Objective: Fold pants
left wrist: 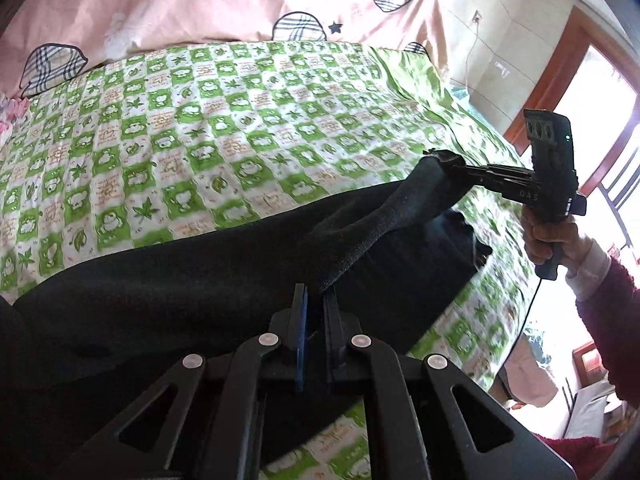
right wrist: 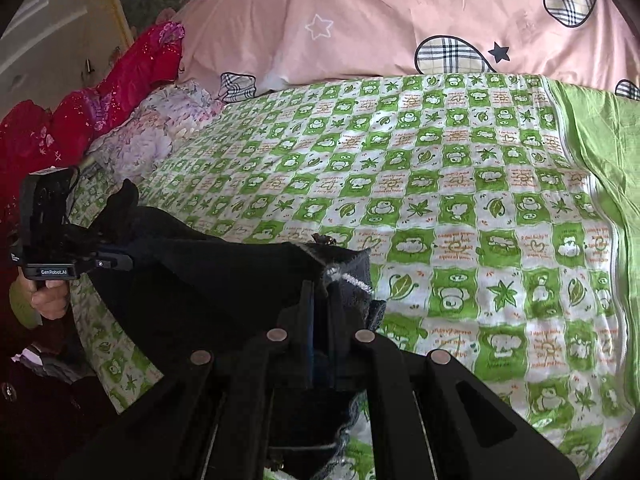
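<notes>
Sagging limply between both pinches, the soft dark knit pants [left wrist: 224,280] look light; left gripper [left wrist: 316,300] and right gripper [right wrist: 324,292] fingers clamp edges toward three o'clock.

"GenRobot.AI" on left gripper [right wrist: 110,236], "DAS" on right gripper [left wrist: 448,160]

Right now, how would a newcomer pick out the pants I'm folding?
Find the green-and-white checked bedspread below the pink heart-print quilt. Across its near edge lies the pants, clamped at two spots by the left gripper and right gripper. It's the only plain dark cloth on the bed.
</notes>
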Demonstrator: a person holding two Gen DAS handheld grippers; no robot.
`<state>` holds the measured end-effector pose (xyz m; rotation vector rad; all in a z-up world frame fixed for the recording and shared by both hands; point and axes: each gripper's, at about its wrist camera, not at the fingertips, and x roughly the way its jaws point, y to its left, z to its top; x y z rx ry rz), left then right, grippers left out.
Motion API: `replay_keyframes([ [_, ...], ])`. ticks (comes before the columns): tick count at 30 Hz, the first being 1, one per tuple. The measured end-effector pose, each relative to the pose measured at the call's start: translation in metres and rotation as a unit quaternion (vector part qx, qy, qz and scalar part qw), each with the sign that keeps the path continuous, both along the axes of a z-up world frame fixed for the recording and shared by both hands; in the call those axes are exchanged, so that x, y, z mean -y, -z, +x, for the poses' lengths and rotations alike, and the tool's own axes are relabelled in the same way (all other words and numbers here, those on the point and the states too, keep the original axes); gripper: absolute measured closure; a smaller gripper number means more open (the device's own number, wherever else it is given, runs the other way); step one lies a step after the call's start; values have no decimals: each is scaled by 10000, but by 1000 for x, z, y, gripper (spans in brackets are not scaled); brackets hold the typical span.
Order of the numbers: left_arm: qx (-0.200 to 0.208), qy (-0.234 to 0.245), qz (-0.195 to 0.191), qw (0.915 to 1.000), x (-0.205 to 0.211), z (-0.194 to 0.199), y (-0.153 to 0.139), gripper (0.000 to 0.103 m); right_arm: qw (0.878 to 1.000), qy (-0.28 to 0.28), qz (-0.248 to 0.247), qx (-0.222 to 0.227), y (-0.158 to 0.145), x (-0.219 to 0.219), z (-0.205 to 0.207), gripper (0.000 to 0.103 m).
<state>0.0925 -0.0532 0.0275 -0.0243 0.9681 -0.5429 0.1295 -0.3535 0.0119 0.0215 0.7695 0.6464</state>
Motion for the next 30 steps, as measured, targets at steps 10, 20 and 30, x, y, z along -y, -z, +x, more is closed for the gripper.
replay_keyframes([
  [10,-147,161,103,9997,14,-31,22,98,9990,186,-414,19,24,8,-24,97],
  [20,-401,121,223,9989,18,-35,51,96,9963,527,-650,-205,34,21,-45,97],
  [30,-451,-130,-156,9988,-5,-62,40,78,9931,1055,-500,107,6,25,-79,58],
])
